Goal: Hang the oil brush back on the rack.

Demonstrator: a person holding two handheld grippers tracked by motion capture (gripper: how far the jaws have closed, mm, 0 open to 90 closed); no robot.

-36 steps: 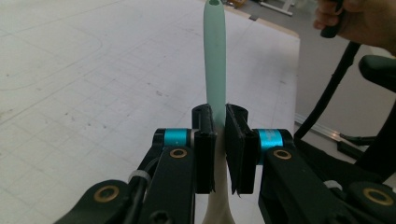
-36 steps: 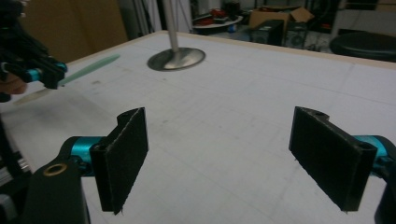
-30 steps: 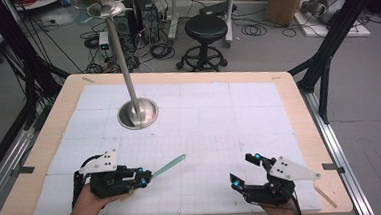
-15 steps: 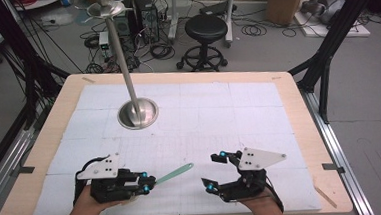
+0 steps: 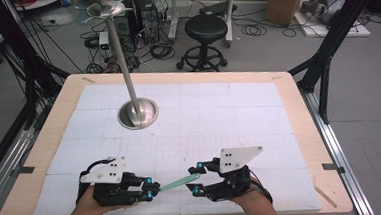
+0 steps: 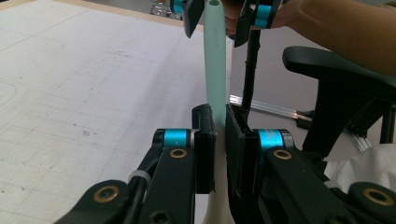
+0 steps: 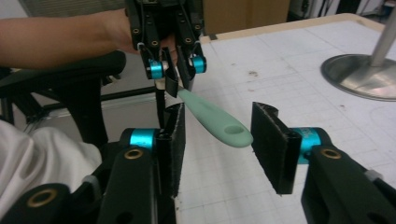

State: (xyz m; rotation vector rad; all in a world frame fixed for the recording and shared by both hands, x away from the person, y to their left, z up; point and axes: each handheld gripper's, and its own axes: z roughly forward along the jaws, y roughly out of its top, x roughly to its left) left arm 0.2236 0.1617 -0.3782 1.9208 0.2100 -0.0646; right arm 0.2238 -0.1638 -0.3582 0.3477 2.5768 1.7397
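R gripper has moved in toward the mint handle, fingers just been closing, handle tip between them, untouched; L gripper fingers clamp handle above worktop.

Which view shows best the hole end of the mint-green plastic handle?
The right gripper view: the mint-green plastic handle shows its hole end there. The left gripper view gives its narrow edge, the high view a thin strip.
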